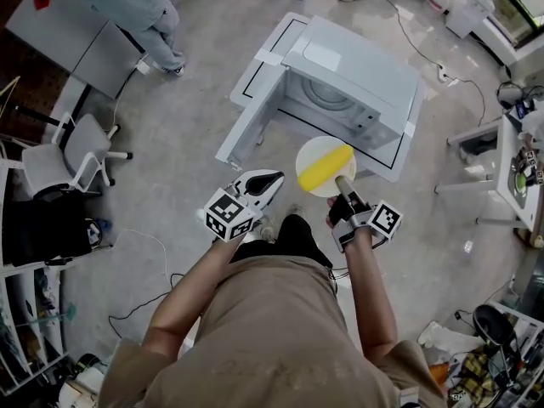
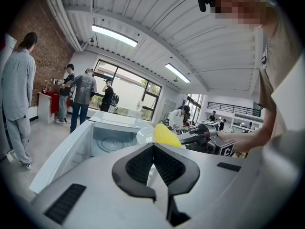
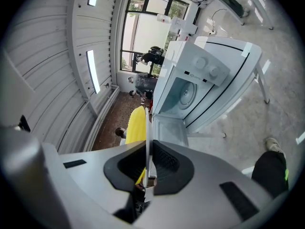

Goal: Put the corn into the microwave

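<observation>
A yellow corn cob (image 1: 325, 167) lies on a round white plate (image 1: 308, 153). My right gripper (image 1: 342, 181) is shut on the plate's near rim and holds it level in front of the microwave (image 1: 348, 83). The microwave's door (image 1: 255, 100) is swung open to the left, and the cavity with its glass turntable (image 2: 110, 144) shows. In the right gripper view the thin plate edge (image 3: 147, 128) runs between the pads, with the corn (image 3: 137, 125) to its left. My left gripper (image 1: 270, 179) hangs shut and empty, left of the plate, which shows beyond it with the corn (image 2: 167, 135).
The microwave stands low on the grey floor. A person (image 1: 140, 11) stands at the back left by a grey table (image 1: 64, 24), and an office chair (image 1: 72, 155) is at the left. White tables (image 1: 510, 168) and cables line the right side. My feet are just below the grippers.
</observation>
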`<state>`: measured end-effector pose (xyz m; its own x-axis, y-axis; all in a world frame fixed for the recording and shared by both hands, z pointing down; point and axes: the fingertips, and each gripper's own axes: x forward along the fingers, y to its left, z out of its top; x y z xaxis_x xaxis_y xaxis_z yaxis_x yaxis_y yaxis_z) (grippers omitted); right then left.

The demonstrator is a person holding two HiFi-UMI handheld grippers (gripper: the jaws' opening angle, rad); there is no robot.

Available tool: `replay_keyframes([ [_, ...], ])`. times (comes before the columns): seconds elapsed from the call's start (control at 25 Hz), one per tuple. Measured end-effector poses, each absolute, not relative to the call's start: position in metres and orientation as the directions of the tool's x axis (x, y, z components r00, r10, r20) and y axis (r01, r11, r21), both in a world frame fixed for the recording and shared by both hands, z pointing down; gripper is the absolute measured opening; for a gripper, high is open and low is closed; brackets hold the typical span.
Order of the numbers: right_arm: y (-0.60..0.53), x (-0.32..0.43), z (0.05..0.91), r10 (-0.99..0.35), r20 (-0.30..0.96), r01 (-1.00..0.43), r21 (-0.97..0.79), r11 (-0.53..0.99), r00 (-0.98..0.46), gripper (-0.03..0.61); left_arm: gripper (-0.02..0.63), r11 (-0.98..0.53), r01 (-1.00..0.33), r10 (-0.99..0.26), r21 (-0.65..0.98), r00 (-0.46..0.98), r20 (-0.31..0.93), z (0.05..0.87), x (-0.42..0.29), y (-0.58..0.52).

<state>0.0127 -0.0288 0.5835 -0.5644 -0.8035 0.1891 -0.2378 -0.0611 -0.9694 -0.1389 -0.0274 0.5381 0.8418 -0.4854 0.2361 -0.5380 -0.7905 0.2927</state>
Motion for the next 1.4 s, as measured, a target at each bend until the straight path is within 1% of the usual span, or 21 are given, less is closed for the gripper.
replay_keyframes([
  [0.44, -0.071, 0.031, 0.590, -0.753, 0.216, -0.272, -0.961, -0.051, -0.622, 0.026, 0.006, -0.748, -0.592, -0.530, 0.299, 0.805, 0.267, 0.527, -0.115, -0.062],
  [0.6, -0.086, 0.037, 0.593, -0.727, 0.213, -0.247, -0.967, -0.062, -0.653, 0.025, 0.006, -0.714, -0.633, -0.573, 0.299, 0.774, 0.270, 0.525, -0.107, -0.074],
  [0.76, -0.101, 0.050, 0.595, -0.734, 0.215, -0.251, -0.966, -0.062, -0.644, 0.025, 0.006, -0.698, -0.660, -0.607, 0.278, 0.751, 0.259, 0.526, -0.098, -0.087],
  [0.88, -0.116, 0.048, 0.603, -0.735, 0.197, -0.237, -0.970, -0.051, -0.649, 0.025, 0.006, -0.668, -0.695, -0.646, 0.268, 0.719, 0.256, 0.530, -0.102, -0.095],
  [1.08, -0.149, 0.037, 0.623, -0.705, 0.207, -0.245, -0.968, -0.048, -0.678, 0.026, 0.006, -0.597, -0.749, -0.703, 0.287, 0.661, 0.262, 0.545, -0.115, -0.110],
  [1.2, -0.163, 0.031, 0.636, -0.689, 0.214, -0.249, -0.967, -0.050, -0.693, 0.025, 0.006, -0.585, -0.764, -0.714, 0.273, 0.645, 0.274, 0.557, -0.119, -0.117],
  [1.4, -0.173, 0.030, 0.653, -0.674, 0.230, -0.261, -0.964, -0.056, -0.702, 0.026, 0.006, -0.616, -0.747, -0.692, 0.249, 0.665, 0.283, 0.563, -0.120, -0.119],
])
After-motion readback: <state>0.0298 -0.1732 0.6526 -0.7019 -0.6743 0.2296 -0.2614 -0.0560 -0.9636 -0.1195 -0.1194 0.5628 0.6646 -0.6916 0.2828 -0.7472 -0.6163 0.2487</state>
